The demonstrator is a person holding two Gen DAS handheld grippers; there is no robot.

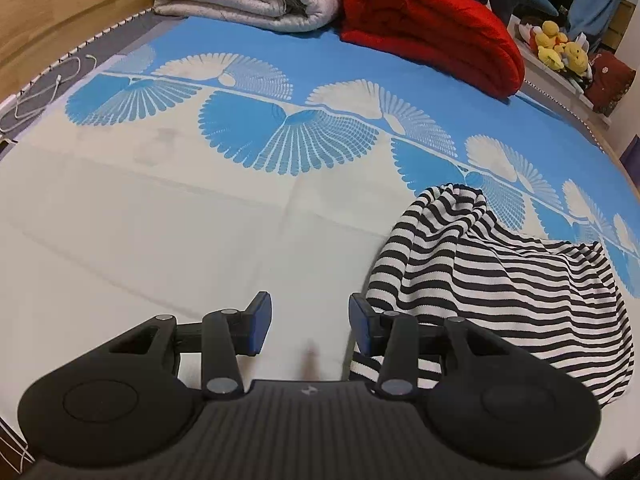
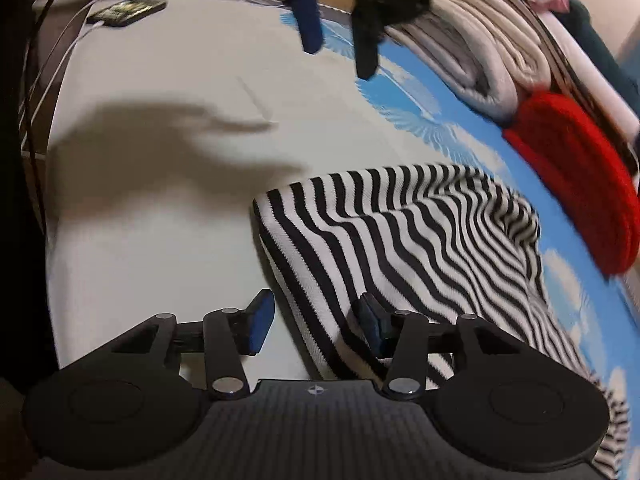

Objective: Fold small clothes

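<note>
Striped garment point(image 2: 420, 232) crumpled on bedsheet point(image 1: 160, 220), both grippers' fingers spread

Striped garment's point(image 2: 420, 240) near corner under the right gripper point(image 2: 316, 328) — far edge motion-blurred.

Ribbed knit striped garment point(image 2: 420, 232); smooth woven bedspread point(image 1: 160, 220); fuzzy red blanket point(image 1: 432, 28) at one o'clock; matt black plastic left gripper point(image 1: 310, 324).

No text can be read; each gripper body point(image 1: 308, 390) bears only a small round emblem.
</note>
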